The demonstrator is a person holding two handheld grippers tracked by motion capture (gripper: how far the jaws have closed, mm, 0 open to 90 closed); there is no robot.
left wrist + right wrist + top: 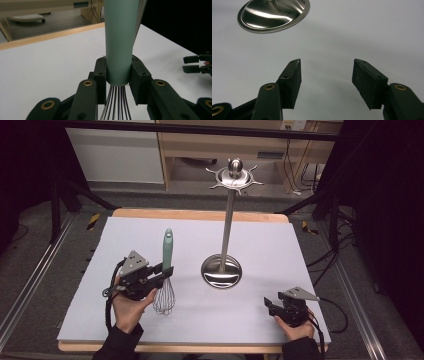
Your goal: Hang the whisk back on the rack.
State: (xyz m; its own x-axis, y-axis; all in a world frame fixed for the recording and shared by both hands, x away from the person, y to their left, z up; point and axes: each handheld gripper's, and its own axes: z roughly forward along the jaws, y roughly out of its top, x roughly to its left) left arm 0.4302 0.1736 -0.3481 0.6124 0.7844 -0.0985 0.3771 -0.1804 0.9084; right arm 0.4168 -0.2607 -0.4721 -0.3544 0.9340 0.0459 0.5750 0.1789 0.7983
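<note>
A whisk [166, 270] with a pale green handle [119, 42] and steel wires [164, 299] is held upright over the white table top, handle up. My left gripper [167, 268] is shut on the bottom of that handle, just above the wires [116, 105]. A steel utensil stand [227, 230] with a round base [221, 271] and a hook ring on top [234, 176] rises at mid-table. My right gripper [270, 307] rests low at the front right, jaws apart with nothing between them [325, 82].
The stand's shiny base [273, 13] lies ahead and to the left of my right gripper. The white board [125, 240] covers the wooden table. Shelving and cables stand behind the far edge.
</note>
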